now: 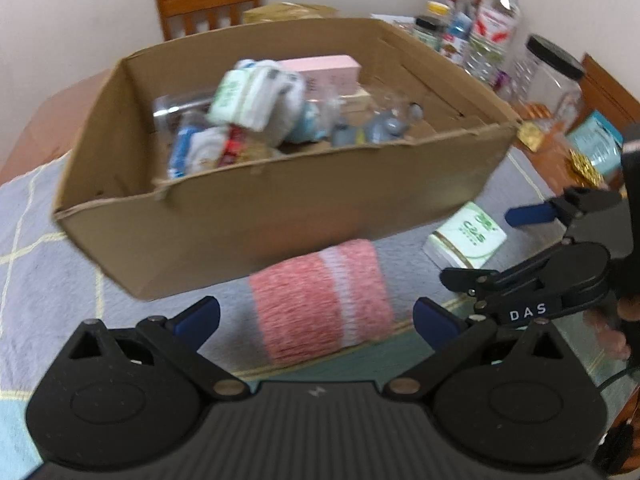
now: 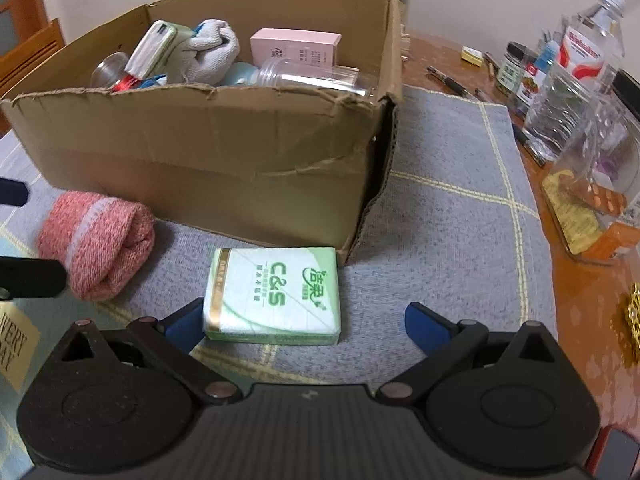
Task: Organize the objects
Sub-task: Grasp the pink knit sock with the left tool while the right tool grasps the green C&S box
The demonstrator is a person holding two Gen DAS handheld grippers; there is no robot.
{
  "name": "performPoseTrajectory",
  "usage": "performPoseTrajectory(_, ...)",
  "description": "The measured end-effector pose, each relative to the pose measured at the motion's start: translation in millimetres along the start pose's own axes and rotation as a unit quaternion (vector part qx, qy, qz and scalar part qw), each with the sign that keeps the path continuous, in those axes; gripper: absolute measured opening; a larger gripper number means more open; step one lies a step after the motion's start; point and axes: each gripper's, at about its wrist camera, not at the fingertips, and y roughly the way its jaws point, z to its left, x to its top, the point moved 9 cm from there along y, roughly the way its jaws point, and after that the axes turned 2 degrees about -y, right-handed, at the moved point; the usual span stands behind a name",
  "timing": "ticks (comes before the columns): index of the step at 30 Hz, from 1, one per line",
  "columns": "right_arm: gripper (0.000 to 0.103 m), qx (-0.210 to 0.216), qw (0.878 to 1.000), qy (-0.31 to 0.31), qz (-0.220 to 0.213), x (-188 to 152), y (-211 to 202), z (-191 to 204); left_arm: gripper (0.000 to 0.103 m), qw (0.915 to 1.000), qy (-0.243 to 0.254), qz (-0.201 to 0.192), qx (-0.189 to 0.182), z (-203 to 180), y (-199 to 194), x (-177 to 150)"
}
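On the grey mat [image 2: 448, 184], cardboard box [image 2: 200, 148] holds towels, bottles; both claws released.

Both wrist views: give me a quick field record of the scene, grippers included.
container: cardboard box, open top, already holding mixed items
on mat, outside box: pink rolled towel; tissue pack
left gripper: open, empty, facing the towel
right gripper: open, empty, tissue pack between its fingers, not gripped
table edge: bottles and jars
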Motion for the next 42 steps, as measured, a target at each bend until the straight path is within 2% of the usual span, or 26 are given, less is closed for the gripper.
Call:
performPoseTrajectory(4,0.103,0.012,1.000,-0.017,-0.004,-2.1,-1.7,-2.1,0.102,0.9997,0.022,0.001,0.010,-11.7,11.1,-1.5)
performPoseTrajectory(10,0.103,0.016,1.000,-0.024,-0.012,-3.7,-2.4,-5.5,0.102,0.9990,0.027,0.007,0.035,-16.4,31.9,-6.2)
performPoseTrajectory(13,0.103,0.018,0.999,-0.026,-0.014,-5.0,-3.7,-7.1,0.102,0.9996,0.014,0.008,0.024,-13.7,36.2,-9.3)
performPoseTrajectory(20,0.103,0.021,0.999,-0.030,-0.016,-5.4,-4.2,-6.8,0.103,0.9985,-0.037,0.014,0.038,15.1,37.6,-16.5)
performPoseTrajectory(23,0.103,0.021,0.999,-0.030,-0.018,-5.7,-4.7,-7.1,0.103,0.9991,-0.025,0.008,0.034,16.7,36.4,-18.1)
performPoseTrajectory(29,0.103,0.020,0.999,-0.030,-0.020,-5.9,-4.6,-6.8,0.103,0.9980,-0.045,0.012,0.044,14.3,41.2,-10.4)
performPoseTrajectory(37,0.103,0.018,0.999,-0.027,-0.023,-7.1,-6.0,-6.3,0.102,0.9984,-0.039,0.004,0.040,-1.3,45.6,-4.3)
performPoseTrajectory(42,0.103,0.015,0.999,-0.023,-0.020,-6.6,-5.6,-5.5,0.097,0.9985,-0.038,0.001,0.040,-3.9,44.2,-2.3)
